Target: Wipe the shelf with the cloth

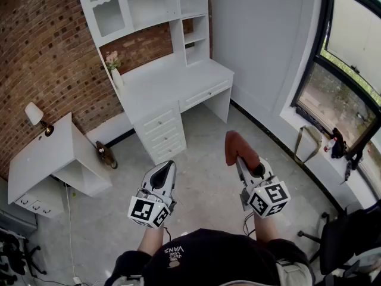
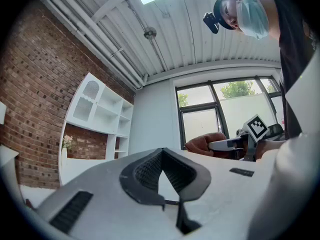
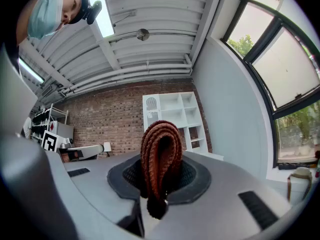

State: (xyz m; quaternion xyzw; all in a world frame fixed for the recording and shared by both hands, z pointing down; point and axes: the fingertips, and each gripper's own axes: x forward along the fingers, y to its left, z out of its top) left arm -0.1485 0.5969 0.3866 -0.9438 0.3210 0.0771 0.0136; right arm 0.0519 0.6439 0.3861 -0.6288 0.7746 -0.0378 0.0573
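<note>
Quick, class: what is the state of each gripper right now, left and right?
Left gripper: closed, nothing between its jaws.
Right gripper: closed on the brown cloth.

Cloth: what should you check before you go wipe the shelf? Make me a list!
1. Cloth held in right claw: ok, the jaws are shut on it.
2. Enough cloth sticking out to wipe: ok, a folded loop pokes past the jaws.
3. Left claw free: ok, shut with nothing in it.
4. Shelf close enough: not ok, it is across the floor.
5. Vase on the desk below the shelf: ok, upright.
6. Where the shelf is dusty: cannot tell.
</note>
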